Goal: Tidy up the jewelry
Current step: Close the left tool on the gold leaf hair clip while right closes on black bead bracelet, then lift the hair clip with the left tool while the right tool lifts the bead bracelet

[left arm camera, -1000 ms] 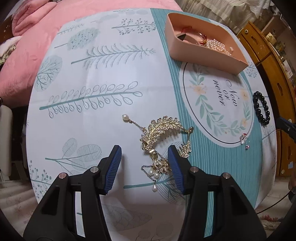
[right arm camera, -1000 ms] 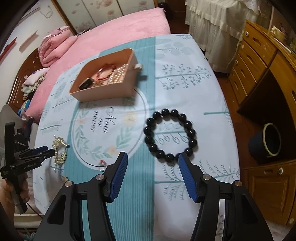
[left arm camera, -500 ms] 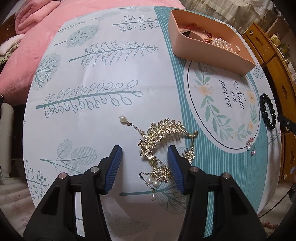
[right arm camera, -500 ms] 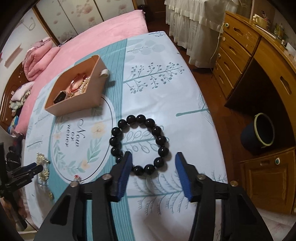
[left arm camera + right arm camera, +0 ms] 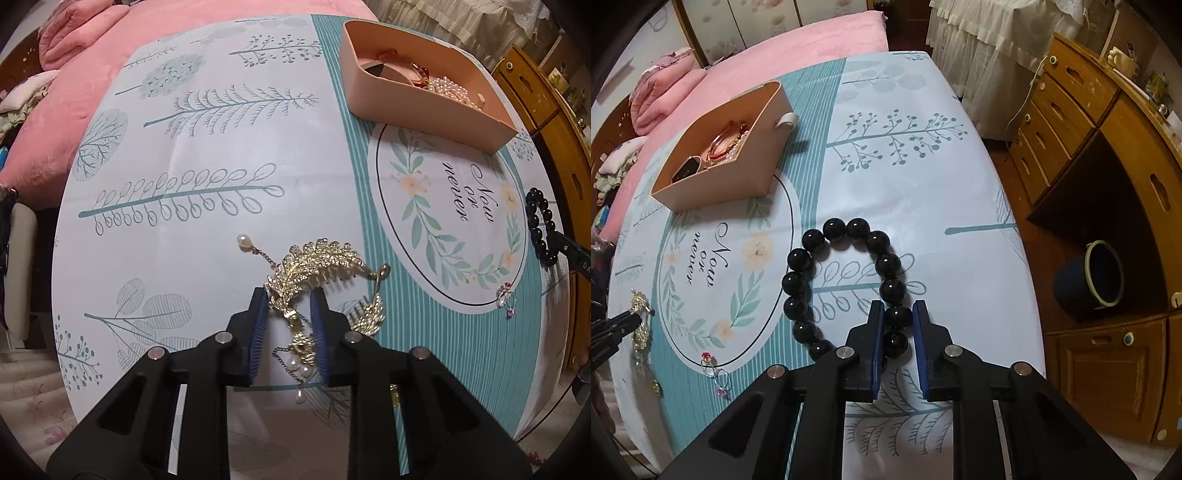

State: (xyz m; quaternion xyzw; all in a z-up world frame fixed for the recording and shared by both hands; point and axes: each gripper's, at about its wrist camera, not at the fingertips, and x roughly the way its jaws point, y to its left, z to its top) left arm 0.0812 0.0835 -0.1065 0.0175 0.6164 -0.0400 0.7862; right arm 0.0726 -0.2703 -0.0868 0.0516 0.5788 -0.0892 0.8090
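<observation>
A gold leaf-shaped hair comb (image 5: 317, 266) with pearl drops lies on the patterned tablecloth. My left gripper (image 5: 290, 301) has closed around its stem end, pads touching it. A black bead bracelet (image 5: 846, 280) lies on the cloth. My right gripper (image 5: 897, 314) is shut on its near beads. The pink tray (image 5: 417, 99) at the far side holds a pearl strand, a red bangle and a dark item; it also shows in the right wrist view (image 5: 720, 177). The bracelet also shows in the left wrist view (image 5: 541, 229).
Small rings with pink stones (image 5: 714, 369) lie near the table's front edge, also in the left wrist view (image 5: 506, 299). A pink bed (image 5: 92, 74) lies beyond the table. A wooden dresser (image 5: 1108, 184) and a dark bin (image 5: 1089, 277) stand at the right.
Both grippers moved forward and closed: the left onto the gold hair comb, the right onto the black bead bracelet. Both were open before.
</observation>
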